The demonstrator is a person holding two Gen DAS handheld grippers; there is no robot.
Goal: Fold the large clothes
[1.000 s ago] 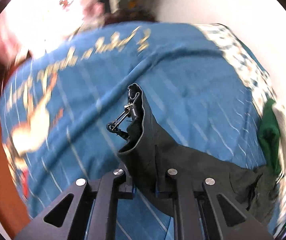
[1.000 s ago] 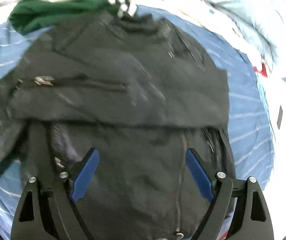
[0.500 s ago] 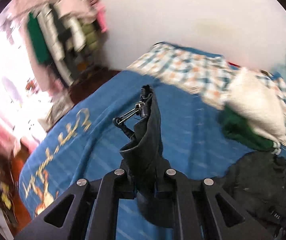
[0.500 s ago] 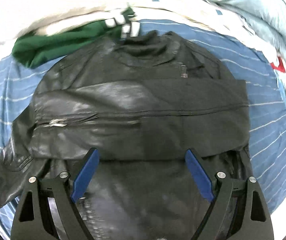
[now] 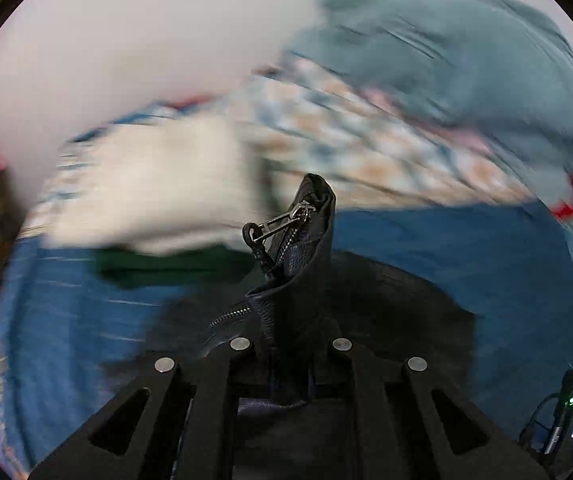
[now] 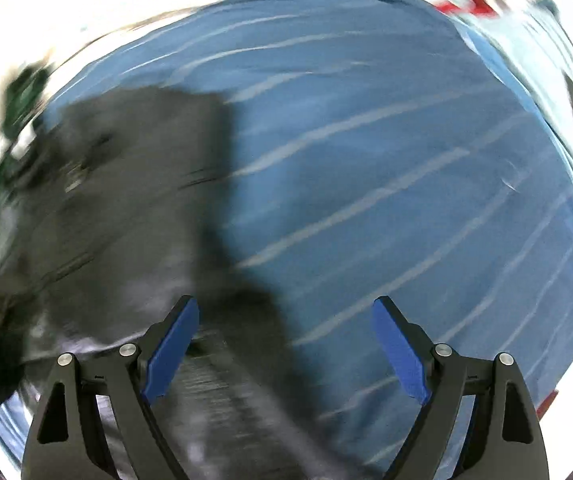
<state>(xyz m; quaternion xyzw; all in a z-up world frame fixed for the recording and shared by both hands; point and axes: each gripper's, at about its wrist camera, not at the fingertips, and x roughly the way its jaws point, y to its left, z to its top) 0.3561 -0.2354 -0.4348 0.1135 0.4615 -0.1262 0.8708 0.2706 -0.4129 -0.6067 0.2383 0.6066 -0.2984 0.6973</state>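
A black leather jacket [image 6: 126, 200] lies on a blue striped bedspread [image 6: 386, 160]. My left gripper [image 5: 290, 360] is shut on a jacket sleeve end [image 5: 306, 248] with a metal zip pull [image 5: 274, 224], and holds it up above the rest of the jacket [image 5: 398, 304]. My right gripper [image 6: 286, 344] is open and empty, hovering over the jacket's right edge and the bedspread. Both views are motion-blurred.
A green garment [image 5: 174, 264] and a white one [image 5: 146, 184] lie beyond the jacket. A checked sheet [image 5: 366, 140] and a pale blue quilt [image 5: 466, 68] lie at the head of the bed. A white wall [image 5: 126, 40] stands behind.
My left gripper has swung right with the sleeve, from the room side toward the jacket's body. My right gripper has shifted right, so the jacket now sits at the left of its view.
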